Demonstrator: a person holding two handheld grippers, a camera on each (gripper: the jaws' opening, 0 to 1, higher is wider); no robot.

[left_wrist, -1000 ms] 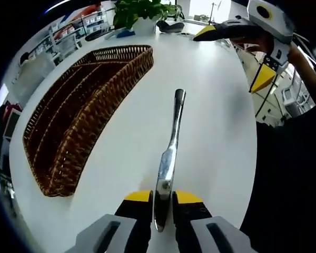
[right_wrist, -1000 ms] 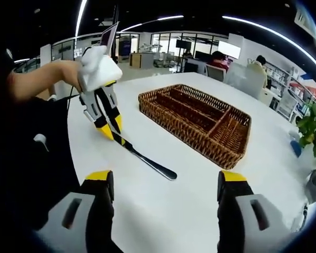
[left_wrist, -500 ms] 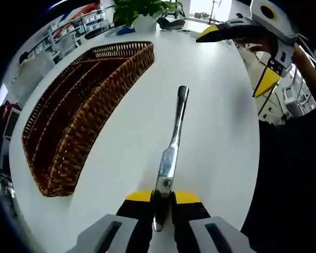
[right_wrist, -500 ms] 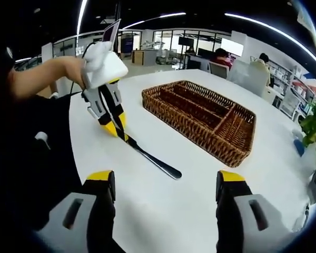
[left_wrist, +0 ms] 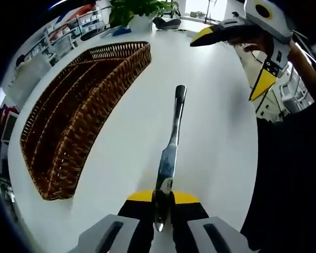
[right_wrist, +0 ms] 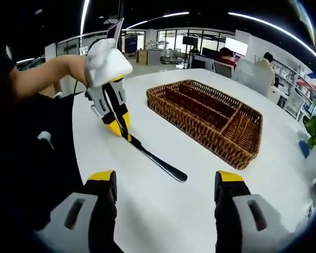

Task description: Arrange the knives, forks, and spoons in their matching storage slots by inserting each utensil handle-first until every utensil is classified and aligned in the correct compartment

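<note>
Left gripper (left_wrist: 160,199) still pinching knife (left_wrist: 171,138); right gripper (right_wrist: 166,187) stays spread.

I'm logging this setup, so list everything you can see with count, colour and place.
knife: one, silver, held by its blade end, handle pointing away over the table.
basket: one, brown wicker, divided into slots, on the table, apart from the knife.
table: one, white, under everything.
plant: one, green in a white pot, at the table's far edge.
people: two, seated in the background of the right gripper view.
left claw: one, yellow-tipped, shut on the knife.
right claw: one, yellow-tipped, open, holding nothing, above the table.
forearm: one, reaching in to hold the left claw.
</note>
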